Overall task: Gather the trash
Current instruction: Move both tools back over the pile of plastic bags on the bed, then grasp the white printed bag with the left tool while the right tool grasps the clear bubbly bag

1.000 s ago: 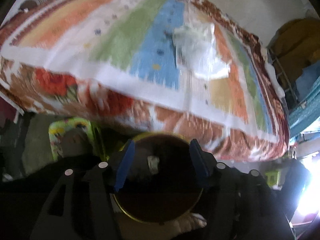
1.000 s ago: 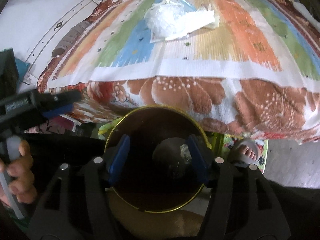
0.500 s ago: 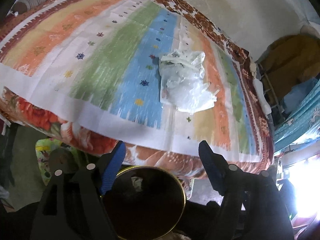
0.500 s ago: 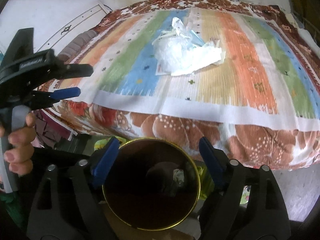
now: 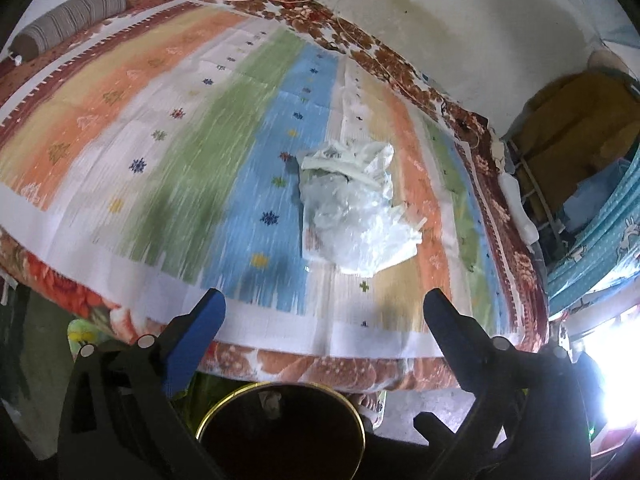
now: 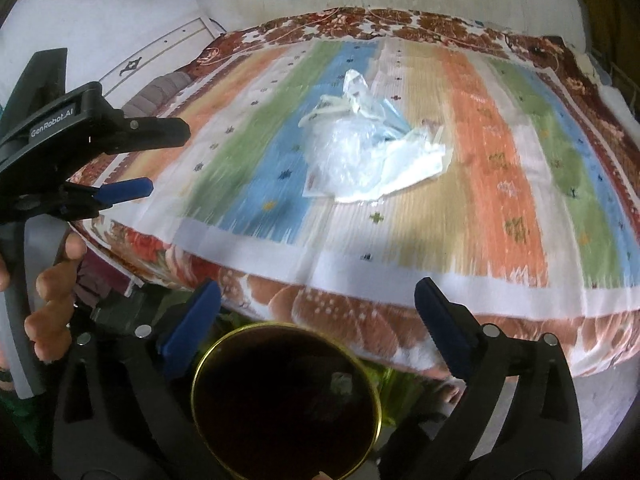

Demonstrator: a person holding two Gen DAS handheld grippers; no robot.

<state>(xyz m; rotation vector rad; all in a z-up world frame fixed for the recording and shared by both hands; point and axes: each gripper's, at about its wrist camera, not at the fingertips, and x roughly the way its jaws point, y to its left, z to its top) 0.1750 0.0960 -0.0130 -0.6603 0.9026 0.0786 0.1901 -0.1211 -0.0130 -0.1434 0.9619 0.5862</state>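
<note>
Beyond the left claw: plastic trash.

1. Striped cloth covers the bed top: bands of orange, cream, green, blue and white run from the near edge to the far edge, dotted with small star motifs.
2. Floral blanket in brown, red and white lies under the cloth; it shows along the near edge and as a border at the far edge.
3. Striped grey-brown bolster lies at the far left corner of the bed.
4. Pale wall, stained, stands behind the far edge.
5. Teal patterned fabric hangs off the right edge of the bed.
6. Yellow-brown furniture sits beyond the far right corner; details unclear.
</note>
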